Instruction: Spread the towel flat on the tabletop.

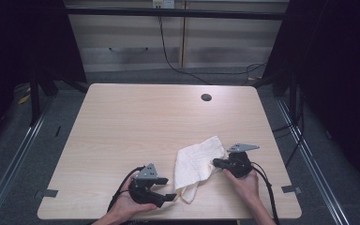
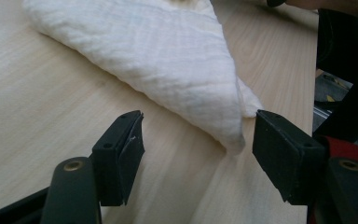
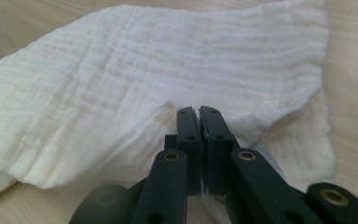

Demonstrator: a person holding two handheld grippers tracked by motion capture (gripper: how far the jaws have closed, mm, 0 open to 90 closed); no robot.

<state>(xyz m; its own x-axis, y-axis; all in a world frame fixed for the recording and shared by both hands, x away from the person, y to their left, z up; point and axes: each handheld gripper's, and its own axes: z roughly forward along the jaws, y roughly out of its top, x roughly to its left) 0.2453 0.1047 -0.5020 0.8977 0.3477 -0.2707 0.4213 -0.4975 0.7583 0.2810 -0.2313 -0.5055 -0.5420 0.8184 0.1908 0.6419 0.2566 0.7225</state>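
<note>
A white crinkled cloth (image 1: pixel 197 165) lies partly folded on the wooden table (image 1: pixel 136 122), near its front edge. My right gripper (image 1: pixel 217 163) is at the cloth's right edge and is shut on a fold of the cloth (image 3: pixel 177 74), its jaws (image 3: pixel 199 114) pressed together with fabric between them. My left gripper (image 1: pixel 172 197) rests at the cloth's lower left corner. Its jaws stand open in the left gripper view, and the pointed corner of the cloth (image 2: pixel 168 60) reaches down between the fingertips (image 2: pixel 199 133) without being held.
A round dark cable hole (image 1: pixel 206 97) sits at the table's back right. Cables (image 1: pixel 262 187) trail from both grippers over the front edge. Dark floor and metal rails (image 1: pixel 309 159) flank the table; drawers (image 1: pixel 131 33) stand behind it.
</note>
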